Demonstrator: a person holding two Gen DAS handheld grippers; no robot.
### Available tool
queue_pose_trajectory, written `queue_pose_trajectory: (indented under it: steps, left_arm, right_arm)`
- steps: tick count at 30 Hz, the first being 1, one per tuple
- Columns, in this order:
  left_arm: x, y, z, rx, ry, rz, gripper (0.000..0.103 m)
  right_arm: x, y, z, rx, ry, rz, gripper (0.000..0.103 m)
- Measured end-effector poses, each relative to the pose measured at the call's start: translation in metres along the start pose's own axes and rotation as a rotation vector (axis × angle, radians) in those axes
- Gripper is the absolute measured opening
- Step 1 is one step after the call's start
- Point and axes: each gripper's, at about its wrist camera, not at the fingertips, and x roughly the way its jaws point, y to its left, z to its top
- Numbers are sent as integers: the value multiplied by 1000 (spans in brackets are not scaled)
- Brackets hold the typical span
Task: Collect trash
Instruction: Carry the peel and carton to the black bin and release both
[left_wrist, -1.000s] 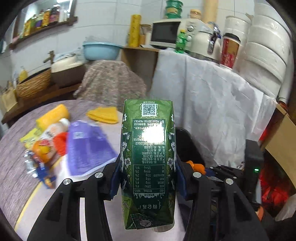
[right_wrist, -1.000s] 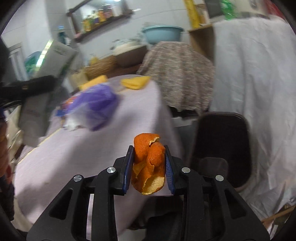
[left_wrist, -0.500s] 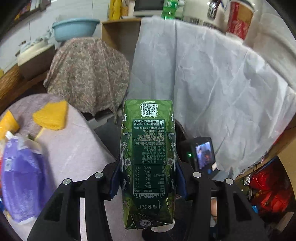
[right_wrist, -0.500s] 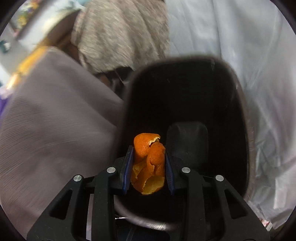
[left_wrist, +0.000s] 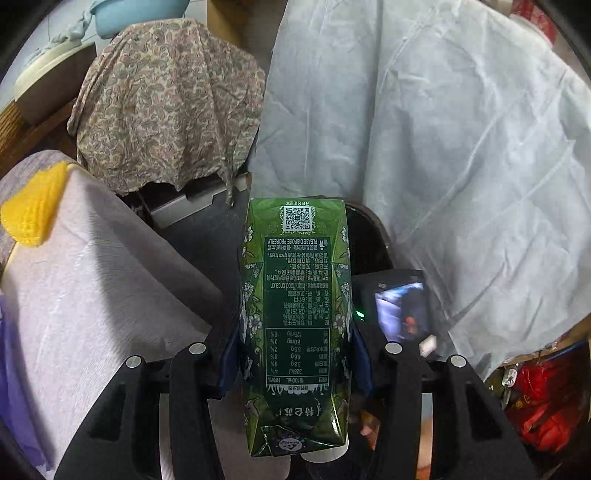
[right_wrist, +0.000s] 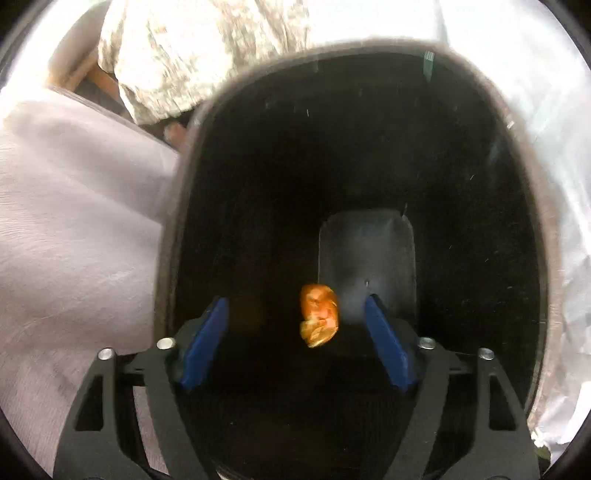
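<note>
My left gripper (left_wrist: 295, 354) is shut on a green drink carton (left_wrist: 295, 317), held upright beside the table and just short of the black trash bin (left_wrist: 369, 236), whose rim shows behind the carton. My right gripper (right_wrist: 297, 321) is open over the mouth of the bin (right_wrist: 369, 147). An orange peel (right_wrist: 319, 314) is loose between the fingers, down inside the dark bin, touching neither pad. The back of the right gripper with its small screen (left_wrist: 400, 310) shows to the right of the carton.
A table with a pale lilac cloth (left_wrist: 92, 277) is at the left, with a yellow cloth (left_wrist: 33, 210) on it. A patterned fabric cover (left_wrist: 166, 107) and a white sheet (left_wrist: 443, 147) hang behind the bin. Red bags (left_wrist: 543, 402) lie at lower right.
My right gripper has opened over the bin and let go of the orange peel, which has dropped inside. My left gripper has swung from the table toward the bin, still holding the carton.
</note>
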Motion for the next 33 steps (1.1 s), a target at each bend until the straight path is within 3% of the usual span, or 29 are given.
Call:
queue_pose_trajectory:
  steps: [4,6,15,20,21,22,23,27,33]
  left_arm:
    - [15,-1,4,-19,32,-7,49]
    - [23,-2,7,-29,50,4,49]
    - [58,-9,15,-50,116,7,49]
    - [80,-21,16,-29,179,-8,51]
    - [82,-25,14,-10,179,-2,54]
    - [83,-30,13,14,180,8,63]
    - [83,-33,12,32,178,20,67]
    - [73,-39,10,71,149,34,67]
    - [14,-44,3,113,16,36,67]
  right_arm:
    - [-31,-4,-14,-29,-85,-26,76]
    - [-51,-4,-25,-58,-127,-97,77]
    - [-116,-42,-77,39,-248,-250,77]
    - [-139,-61,-100,119,-294,-225,77]
    - [-140,-65,-101,128,-299,-219,78]
    - [-141,-68,-103,138,-301,-212,78]
    - [-143,-70,-105,144,-302,-210,78]
    - [-143,-75,-100,164,-311,-194,78]
    - [-138,-62,-96,159,-327,-166,78]
